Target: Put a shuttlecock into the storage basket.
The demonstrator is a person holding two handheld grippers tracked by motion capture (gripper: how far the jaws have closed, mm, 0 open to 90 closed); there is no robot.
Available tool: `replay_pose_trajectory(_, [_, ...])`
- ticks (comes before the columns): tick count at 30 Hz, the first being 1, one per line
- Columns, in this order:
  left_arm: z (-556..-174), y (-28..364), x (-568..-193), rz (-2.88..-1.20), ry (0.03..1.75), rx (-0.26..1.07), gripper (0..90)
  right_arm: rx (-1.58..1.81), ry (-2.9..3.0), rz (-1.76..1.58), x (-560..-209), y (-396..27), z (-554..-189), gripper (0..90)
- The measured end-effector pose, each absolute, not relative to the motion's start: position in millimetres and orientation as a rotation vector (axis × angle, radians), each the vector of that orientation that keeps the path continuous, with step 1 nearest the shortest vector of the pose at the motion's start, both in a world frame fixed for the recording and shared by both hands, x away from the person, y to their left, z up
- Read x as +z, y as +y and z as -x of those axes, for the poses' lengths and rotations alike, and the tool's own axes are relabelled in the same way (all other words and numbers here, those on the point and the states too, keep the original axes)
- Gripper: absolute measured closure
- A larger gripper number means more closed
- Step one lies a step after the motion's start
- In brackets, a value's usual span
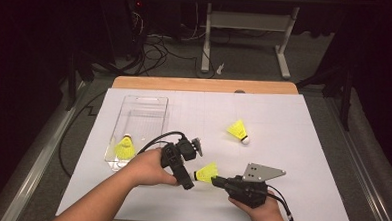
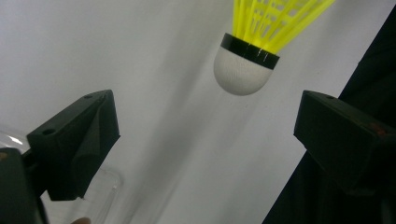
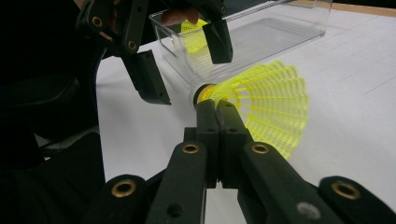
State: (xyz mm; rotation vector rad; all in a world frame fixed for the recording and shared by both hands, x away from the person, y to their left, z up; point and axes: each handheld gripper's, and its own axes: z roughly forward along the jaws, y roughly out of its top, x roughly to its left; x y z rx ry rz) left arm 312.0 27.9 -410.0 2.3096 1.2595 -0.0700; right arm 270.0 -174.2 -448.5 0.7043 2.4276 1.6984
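Two claws are seen near the front of the white counter point(image 1: 292, 159); the right claw point(image 1: 217, 180) is closed tight on the skirt edge of a yellow plastic shuttlecock with a white rounded cork point(image 1: 207, 172), which is held up between the two claws with its cork turned toward the left claw; in the right claw view the jaws are pressed together on the yellow mesh point(image 3: 261, 100). The left claw point(image 1: 190, 163) is held wide open, with nothing gripped; in the left claw view the cork point(image 2: 243, 70) is seen ahead of the parted jaws, untouched. A clear rectangular plastic tray point(image 1: 144, 105) is set at the left, with a second yellow shuttlecock point(image 1: 125, 147) lying at its near end; a third yellow shuttlecock point(image 1: 238, 131) lies on the counter, well apart to the right.
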Motion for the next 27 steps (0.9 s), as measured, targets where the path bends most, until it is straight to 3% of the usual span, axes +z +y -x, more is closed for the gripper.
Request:
replay_pose_trajectory(19, [-306.5,20.7,-415.6,-2.329,1.192,-0.087,20.0,1.712,2.439,-0.698,-448.6,-171.3,-269.6,90.0])
replay_pose_trajectory(27, [-303.3,19.6,-415.2,-2.335,1.152,-0.127,33.8,1.717,2.448,-0.692,-449.4,-169.5,-269.5,90.0])
